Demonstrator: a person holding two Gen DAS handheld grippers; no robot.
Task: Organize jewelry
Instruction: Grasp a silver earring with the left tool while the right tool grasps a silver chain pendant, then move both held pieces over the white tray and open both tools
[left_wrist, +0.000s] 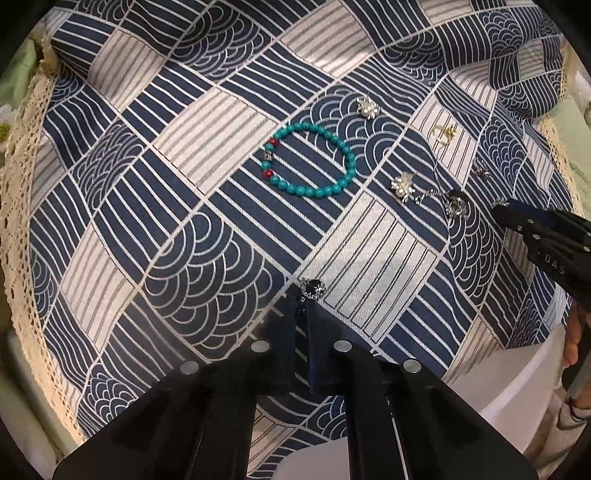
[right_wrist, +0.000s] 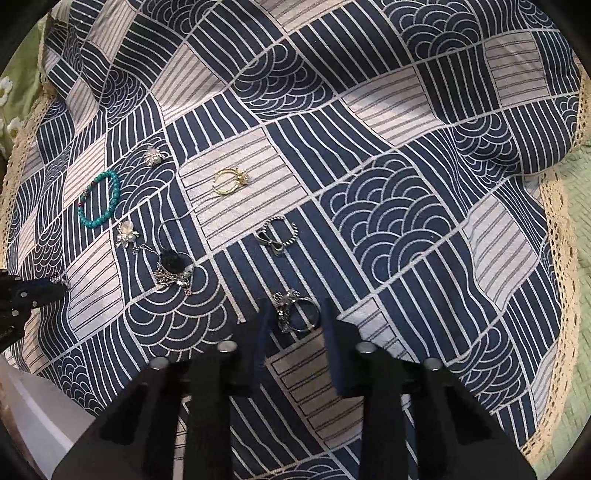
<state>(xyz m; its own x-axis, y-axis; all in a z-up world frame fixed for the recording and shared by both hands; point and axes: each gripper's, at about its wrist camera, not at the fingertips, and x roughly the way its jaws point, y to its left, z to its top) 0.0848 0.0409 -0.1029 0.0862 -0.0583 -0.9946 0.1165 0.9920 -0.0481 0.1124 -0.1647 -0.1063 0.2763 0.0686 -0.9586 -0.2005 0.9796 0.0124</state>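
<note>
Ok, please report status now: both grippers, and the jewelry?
Left gripper shut on dark-stone silver piece. Right gripper open around silver ring. Turquoise bead bracelet untouched on patterned cloth.

We're looking at a home setting here, a dressing or bedroom corner by the feel of it. A soft navy-and-white patterned cloth (right_wrist: 369, 155) with a cream lace trim (left_wrist: 22, 206) drapes over the bench, and beneath it we spot a green daisy-print fabric (right_wrist: 7, 92). Scattered across it we see personal jewelry: a turquoise bead bracelet (left_wrist: 314, 158), a gold ring (right_wrist: 229, 181), silver rings.
</note>
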